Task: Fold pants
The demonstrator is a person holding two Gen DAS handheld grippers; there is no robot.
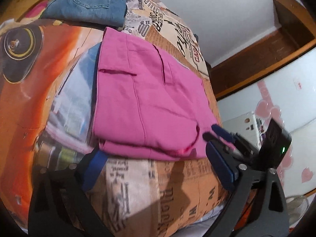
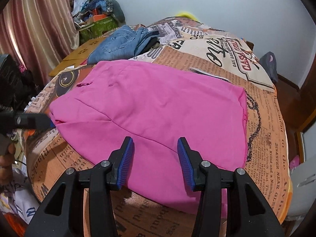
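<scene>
Pink pants (image 1: 146,100) lie folded into a flat block on the printed bedspread (image 1: 138,187); they also show in the right wrist view (image 2: 158,110). My left gripper (image 1: 154,154) is open at the near edge of the pants, fingers spread wide, holding nothing. My right gripper (image 2: 156,148) is open just above the near edge of the pants, empty; it also shows in the left wrist view (image 1: 213,132) at the pants' right corner. The left gripper's tip shows in the right wrist view (image 2: 45,121) at the pants' left corner.
Folded blue jeans (image 1: 86,2) lie at the far end of the bed, also visible in the right wrist view (image 2: 122,41). A flat cardboard sheet (image 2: 83,51), striped curtains (image 2: 35,19) and a pile of boxes (image 2: 96,19) stand at the far left. A wooden frame (image 1: 266,53) runs along the right.
</scene>
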